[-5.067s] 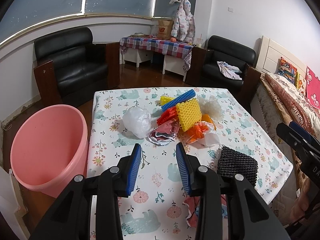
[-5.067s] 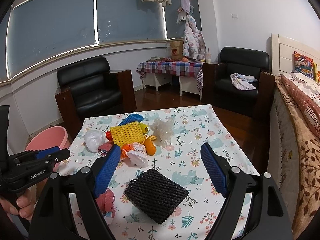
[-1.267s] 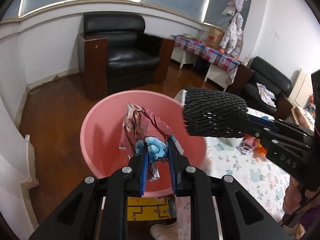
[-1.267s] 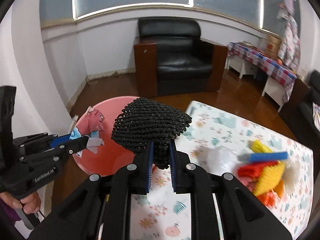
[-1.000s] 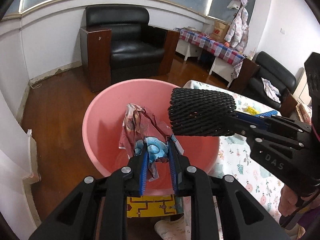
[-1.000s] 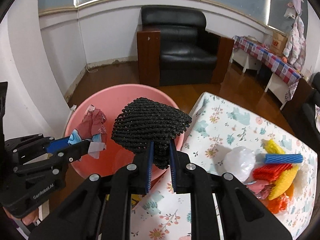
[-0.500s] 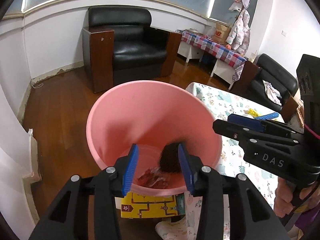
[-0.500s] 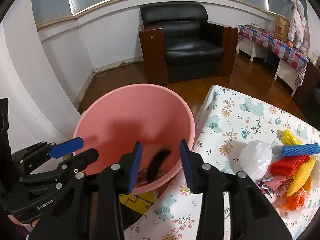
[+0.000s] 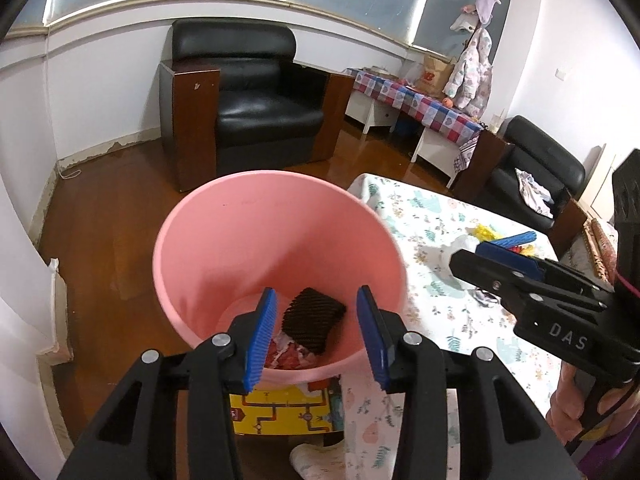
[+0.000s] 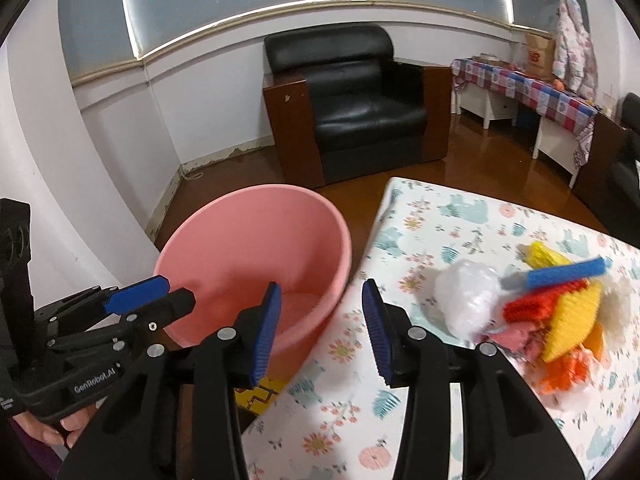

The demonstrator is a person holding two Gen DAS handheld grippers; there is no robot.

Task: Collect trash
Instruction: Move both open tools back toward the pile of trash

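In pink bucket (image 9: 224,240), two scraps — black net (image 9: 314,316), crumpled wrapper (image 9: 286,354)

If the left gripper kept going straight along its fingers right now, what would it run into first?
Most likely the black mesh pad lying in the pink bucket. It sits directly between the open, empty fingers of the left gripper, on top of a crumpled wrapper. Depth is hard to judge; the bucket's near rim could come first.
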